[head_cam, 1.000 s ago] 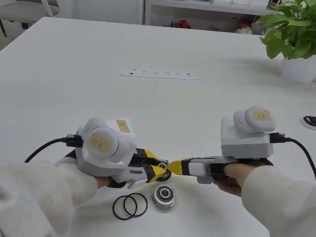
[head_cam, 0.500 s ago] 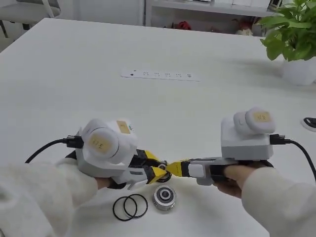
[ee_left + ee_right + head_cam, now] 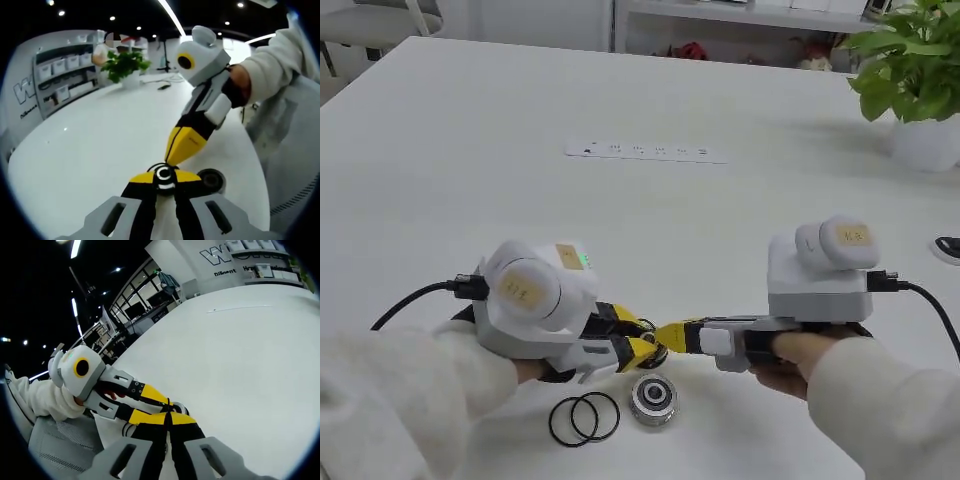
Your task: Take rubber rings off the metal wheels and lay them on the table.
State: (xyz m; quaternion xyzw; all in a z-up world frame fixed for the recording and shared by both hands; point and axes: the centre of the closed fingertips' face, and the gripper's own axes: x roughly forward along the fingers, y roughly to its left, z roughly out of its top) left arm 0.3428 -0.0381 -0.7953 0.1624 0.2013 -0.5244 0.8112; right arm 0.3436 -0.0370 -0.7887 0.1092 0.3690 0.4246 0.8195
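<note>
Status: left tool [image 3: 644,344] is clamped on a small metal wheel [image 3: 164,174], held just above the surface [image 3: 520,150]. The wheel's black rubber ring [image 3: 154,168] looks seated on the rim, so this one isn't off yet. Right tool [image 3: 668,338] comes in head-on, jaws pressed together, tips touching the wheel's edge. Can't tell whether they have actually caught the ring or just closed beside it. Second wheel [image 3: 652,397] sits on the surface just below the tools, with two loose rings [image 3: 583,417] overlapping right beside it. Risks: if the right tips hold only a sliver of rubber, the pull slips and the ring snaps back onto the rim. Pull too hard or off-axis and the wheel could twist out of the left jaws, drop onto the second wheel or roll away. A stretched ring could also fling off on release instead of landing by the others.
</note>
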